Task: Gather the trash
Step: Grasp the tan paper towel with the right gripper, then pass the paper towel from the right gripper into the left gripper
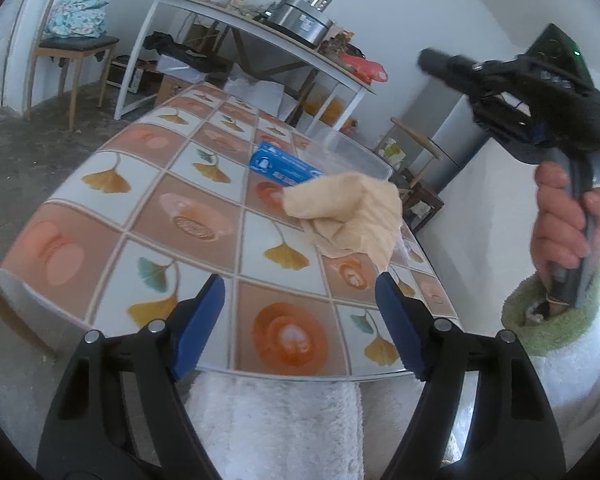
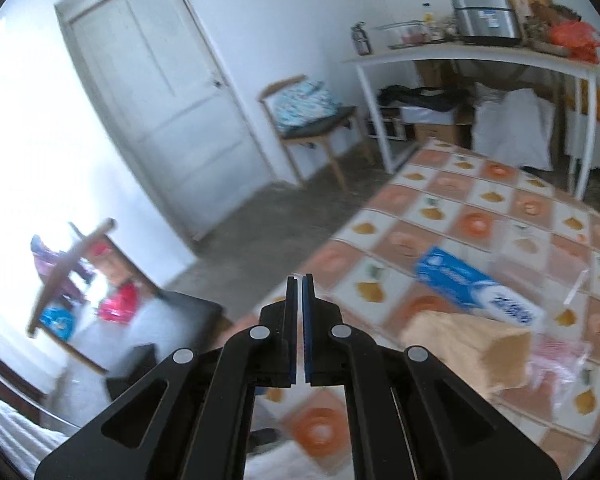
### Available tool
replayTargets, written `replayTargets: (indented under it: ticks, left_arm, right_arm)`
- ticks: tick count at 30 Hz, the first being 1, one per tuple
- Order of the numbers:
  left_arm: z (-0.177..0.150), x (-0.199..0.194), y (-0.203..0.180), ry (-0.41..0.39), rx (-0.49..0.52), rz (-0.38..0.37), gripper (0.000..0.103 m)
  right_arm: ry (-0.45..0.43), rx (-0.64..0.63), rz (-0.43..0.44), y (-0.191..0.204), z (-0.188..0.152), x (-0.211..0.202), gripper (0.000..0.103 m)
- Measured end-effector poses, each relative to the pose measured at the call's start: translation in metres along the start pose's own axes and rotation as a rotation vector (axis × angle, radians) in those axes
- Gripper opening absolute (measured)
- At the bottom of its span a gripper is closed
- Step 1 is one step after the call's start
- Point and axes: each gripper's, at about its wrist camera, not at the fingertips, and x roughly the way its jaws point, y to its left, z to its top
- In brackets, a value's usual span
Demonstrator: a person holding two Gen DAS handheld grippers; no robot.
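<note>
A crumpled beige cloth (image 1: pixel 348 216) (image 2: pixel 468 344) lies on the tile-patterned table (image 1: pixel 188 184) (image 2: pixel 480 200). Behind it are a blue box (image 1: pixel 284 164) (image 2: pixel 476 288) and a clear plastic tub (image 1: pixel 352 156). A clear crinkled wrapper (image 2: pixel 556 360) sits by the cloth. My left gripper (image 1: pixel 300 296) stands open over the table's near edge, short of the cloth, with nothing between its blue pads (image 1: pixel 204 304). My right gripper (image 2: pixel 302 280) is shut on nothing and points past the table's left side. In the left wrist view the right gripper (image 1: pixel 426 60) is raised at the right, held by a hand (image 1: pixel 556 216).
A white side table (image 1: pixel 260 36) (image 2: pixel 480 54) with a rice cooker (image 1: pixel 300 20) and clutter stands beyond the table. A wooden chair (image 1: pixel 72 44) (image 2: pixel 312 120) holds cushions. A white door (image 2: pixel 160 92) is at the left. White fluffy fabric (image 1: pixel 276 420) lies under the left gripper.
</note>
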Motion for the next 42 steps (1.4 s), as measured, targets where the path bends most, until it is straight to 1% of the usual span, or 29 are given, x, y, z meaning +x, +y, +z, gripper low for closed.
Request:
replayTargets:
  ticks: [2,4,6,7,9,10,11,13,15,16,17,19,22,24,27,34,37,39,41,42]
  left_arm:
    - [-0.001,-0.003,0.002,-0.003,-0.003,0.006,0.072]
    - [-0.001,-0.003,0.002,-0.003,-0.004,0.006,0.072]
    - [-0.001,-0.002,0.002,-0.001,-0.002,0.002,0.072]
    - [-0.001,-0.001,0.001,0.001,-0.002,0.001,0.072]
    - [-0.001,0.000,0.001,0.003,-0.003,-0.013,0.072]
    - [-0.001,0.001,0.001,0.003,-0.002,-0.017,0.072]
    - [-0.001,0.003,0.000,0.006,-0.001,-0.022,0.072]
    - [-0.002,0.006,-0.001,0.012,0.001,-0.033,0.072]
    - [-0.002,0.012,-0.002,0.024,0.004,-0.037,0.072]
    - [-0.001,0.016,-0.003,0.032,0.004,-0.040,0.071]
    - [-0.001,0.019,-0.003,0.036,0.003,-0.042,0.070]
    - [-0.001,0.024,-0.004,0.046,0.001,-0.043,0.068]
    - [-0.002,0.029,-0.005,0.059,-0.003,-0.044,0.067]
    - [-0.003,0.030,-0.006,0.066,-0.001,-0.041,0.067]
    - [-0.005,0.031,-0.006,0.072,0.002,-0.038,0.067]
    - [-0.006,0.033,-0.007,0.084,0.005,-0.033,0.067]
    - [-0.006,0.036,-0.008,0.092,0.008,-0.032,0.067]
    - [-0.006,0.035,-0.009,0.090,0.010,-0.032,0.067]
    - [-0.006,0.036,-0.009,0.086,0.007,-0.032,0.067]
    - [-0.006,0.036,-0.010,0.085,0.007,-0.033,0.067]
  right_arm:
    - [-0.009,-0.016,-0.022,0.006,-0.004,-0.002,0.003]
    - [0.013,-0.011,-0.034,0.003,-0.007,0.001,0.003]
    - [0.035,0.022,-0.089,-0.009,-0.012,0.001,0.004]
    - [0.048,0.038,-0.102,-0.015,-0.013,0.003,0.005]
    - [0.073,0.094,-0.151,-0.035,-0.019,0.003,0.015]
    - [0.080,0.114,-0.179,-0.044,-0.022,0.004,0.033]
    - [0.080,0.134,-0.226,-0.054,-0.027,0.002,0.048]
    - [0.109,0.149,-0.273,-0.071,-0.036,0.004,0.059]
    - [0.159,0.178,-0.299,-0.087,-0.047,0.011,0.060]
    - [0.191,0.192,-0.305,-0.095,-0.052,0.017,0.063]
    - [0.215,0.199,-0.313,-0.101,-0.057,0.023,0.064]
    - [0.267,0.201,-0.360,-0.113,-0.066,0.038,0.064]
    - [0.302,0.174,-0.392,-0.124,-0.073,0.055,0.064]
    - [0.316,0.121,-0.440,-0.124,-0.073,0.068,0.065]
    - [0.347,0.029,-0.479,-0.122,-0.074,0.089,0.065]
    - [0.417,0.026,-0.493,-0.134,-0.084,0.123,0.064]
    - [0.408,0.008,-0.515,-0.133,-0.085,0.126,0.060]
    - [0.402,0.012,-0.518,-0.132,-0.084,0.127,0.054]
    - [0.405,0.014,-0.518,-0.131,-0.085,0.128,0.043]
    - [0.410,0.013,-0.515,-0.129,-0.086,0.127,0.040]
